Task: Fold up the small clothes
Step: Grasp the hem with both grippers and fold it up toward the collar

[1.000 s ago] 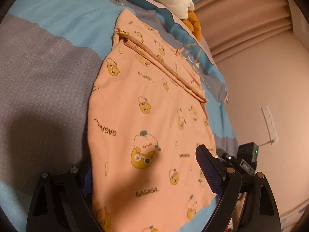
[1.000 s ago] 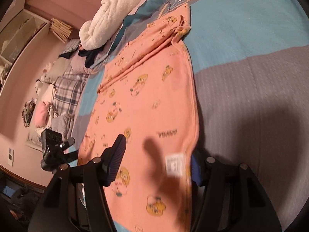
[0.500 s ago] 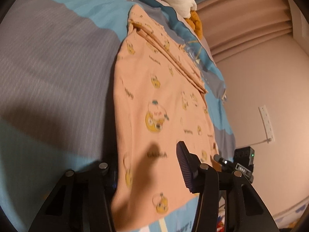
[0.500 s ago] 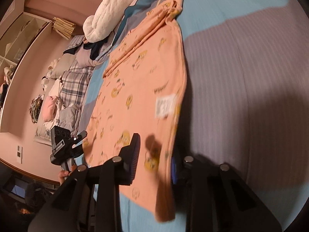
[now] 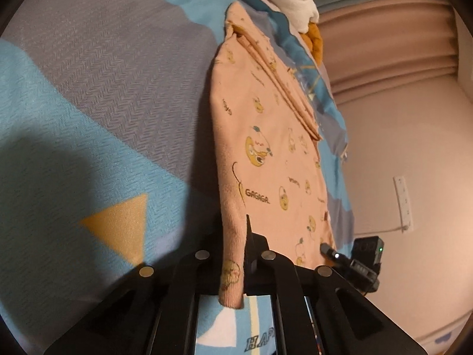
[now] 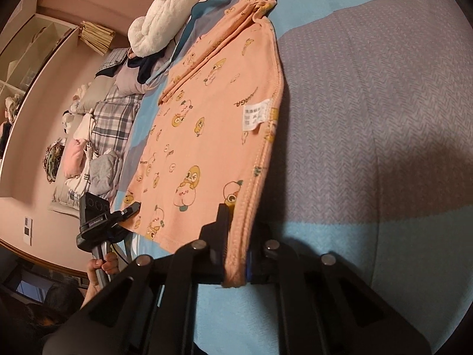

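Two claws (image 5: 235, 254) (image 6: 236, 254) on soft peach printed tee (image 5: 266, 153) hem.

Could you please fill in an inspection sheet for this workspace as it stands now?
Surface: bedspread, blue and grey, with a yellow triangle.
Job's things: peach top lying mostly flat, one sleeve folded across; white label facing up.
Clutter: white towel and dark clothes at the far end; plaid pile beyond the bed's edge.
Grippers: left claw shut on the top's near edge; right claw shut on its hem; both have just been closing.
Cables: one on the wall below the socket strip.
Surroundings: pink walls, curtain, shelves.
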`<state>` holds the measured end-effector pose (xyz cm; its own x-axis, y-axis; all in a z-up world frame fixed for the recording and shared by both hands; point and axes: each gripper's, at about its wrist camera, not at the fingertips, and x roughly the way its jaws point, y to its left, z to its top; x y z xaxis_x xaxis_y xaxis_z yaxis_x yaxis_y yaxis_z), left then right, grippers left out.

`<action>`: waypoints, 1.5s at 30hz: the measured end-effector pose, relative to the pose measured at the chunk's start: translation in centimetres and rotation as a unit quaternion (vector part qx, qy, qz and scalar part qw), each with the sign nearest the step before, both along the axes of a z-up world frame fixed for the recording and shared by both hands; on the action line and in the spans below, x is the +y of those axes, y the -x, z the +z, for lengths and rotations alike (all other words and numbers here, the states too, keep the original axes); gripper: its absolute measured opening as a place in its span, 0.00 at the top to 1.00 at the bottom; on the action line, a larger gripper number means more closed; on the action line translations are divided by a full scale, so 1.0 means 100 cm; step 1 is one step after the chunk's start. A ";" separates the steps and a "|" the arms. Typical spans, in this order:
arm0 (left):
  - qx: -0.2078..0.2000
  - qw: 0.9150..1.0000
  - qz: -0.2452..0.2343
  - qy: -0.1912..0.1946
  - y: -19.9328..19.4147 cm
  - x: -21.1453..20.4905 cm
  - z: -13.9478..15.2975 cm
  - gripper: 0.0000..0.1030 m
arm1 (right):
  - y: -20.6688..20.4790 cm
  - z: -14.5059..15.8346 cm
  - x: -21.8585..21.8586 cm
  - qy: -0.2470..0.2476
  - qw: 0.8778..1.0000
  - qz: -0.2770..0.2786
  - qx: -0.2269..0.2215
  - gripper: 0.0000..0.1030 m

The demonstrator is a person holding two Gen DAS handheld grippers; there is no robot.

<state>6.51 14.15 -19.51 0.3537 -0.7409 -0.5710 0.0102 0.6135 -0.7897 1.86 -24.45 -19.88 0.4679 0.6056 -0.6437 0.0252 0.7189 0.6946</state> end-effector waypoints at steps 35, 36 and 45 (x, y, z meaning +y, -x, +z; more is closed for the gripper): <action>-0.113 0.993 0.001 0.039 -0.039 -0.033 0.066 0.96 | -0.012 0.065 0.011 -0.060 0.992 0.014 -0.113 0.92; -0.116 0.992 0.001 0.041 -0.041 -0.033 0.067 0.96 | -0.013 0.066 0.010 -0.060 0.991 0.014 -0.116 0.92; -0.136 0.989 -0.002 0.052 -0.064 -0.038 0.080 0.96 | -0.033 0.095 0.006 -0.052 0.986 0.007 -0.160 0.92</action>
